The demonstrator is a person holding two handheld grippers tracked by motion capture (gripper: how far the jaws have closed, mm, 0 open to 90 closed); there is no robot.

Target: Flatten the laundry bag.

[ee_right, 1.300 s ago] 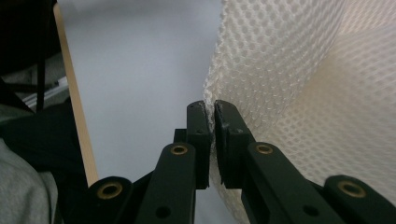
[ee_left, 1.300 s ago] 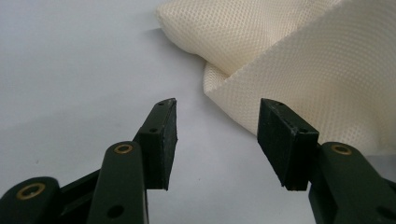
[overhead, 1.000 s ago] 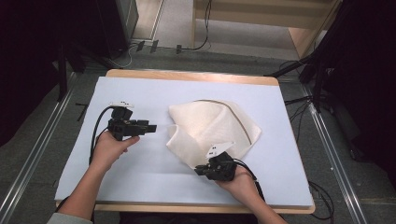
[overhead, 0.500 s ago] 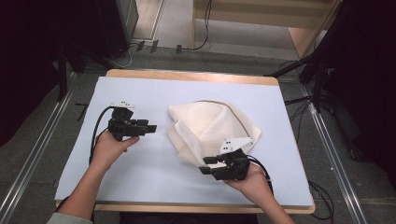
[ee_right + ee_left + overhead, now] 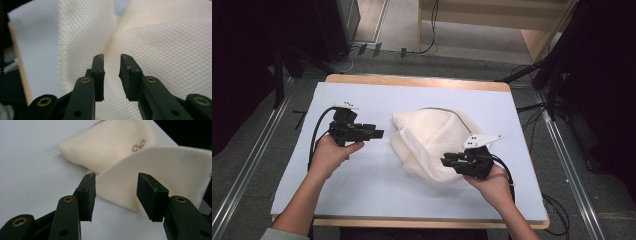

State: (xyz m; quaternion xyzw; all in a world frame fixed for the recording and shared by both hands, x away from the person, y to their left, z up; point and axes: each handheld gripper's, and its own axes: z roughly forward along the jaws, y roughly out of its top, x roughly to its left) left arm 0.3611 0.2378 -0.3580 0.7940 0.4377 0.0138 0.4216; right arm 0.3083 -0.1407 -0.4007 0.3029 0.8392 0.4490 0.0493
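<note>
Right tool (image 5: 447,161) gapes narrowly at cream cloth (image 5: 432,132); left tool (image 5: 379,133) open beside it.

Wooden table (image 5: 417,81) under white sheet (image 5: 362,185), grey floor (image 5: 452,62) with cables (image 5: 427,35), metal rails (image 5: 569,170) both sides, dark equipment (image 5: 337,25) and wooden furniture (image 5: 532,30) behind.

Both grippers are black. The left gripper (image 5: 377,133) trails a looping black cable and carries a small white tag on top; the right gripper (image 5: 446,161) bears a pale three-cornered plate. Brass rivets dot their jointed arms, and the square pads (image 5: 88,195) are matte black. A grey sleeve (image 5: 282,235) shows at the near left.
</note>
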